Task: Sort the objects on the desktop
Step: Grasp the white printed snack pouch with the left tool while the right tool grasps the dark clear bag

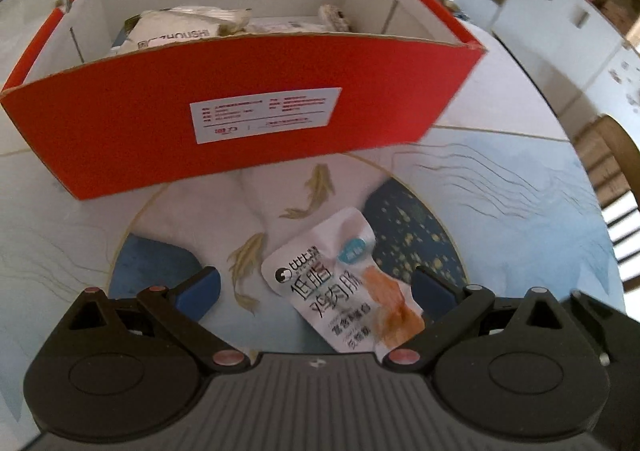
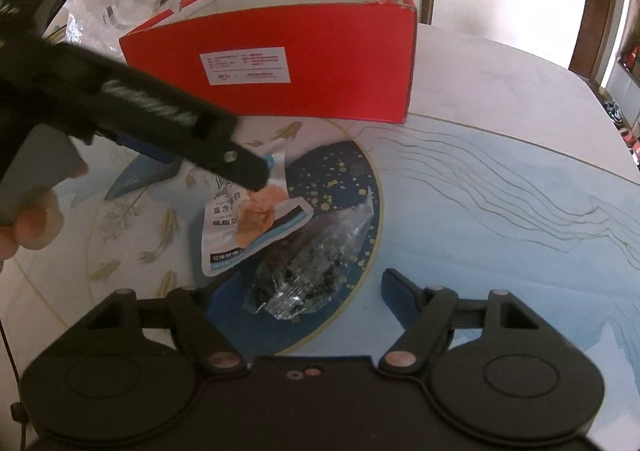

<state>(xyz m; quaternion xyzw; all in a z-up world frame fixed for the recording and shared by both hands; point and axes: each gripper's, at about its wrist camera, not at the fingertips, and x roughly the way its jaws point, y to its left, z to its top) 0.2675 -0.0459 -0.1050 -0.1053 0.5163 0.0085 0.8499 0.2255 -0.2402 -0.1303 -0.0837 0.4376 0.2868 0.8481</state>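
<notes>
Pouch (image 1: 344, 283) lies flat on the table (image 1: 500, 203) between the open jaws of the left gripper (image 1: 316, 287), nearer the right pad, long axis running slightly oblique to the pointing line, top end toward the red box (image 1: 240, 131). Clear bag (image 2: 316, 259) lies just beside the pouch, between the open, empty jaws of the right gripper (image 2: 298, 291), long axis diagonal. Box wall stands close ahead; open table lies to the right.
</notes>
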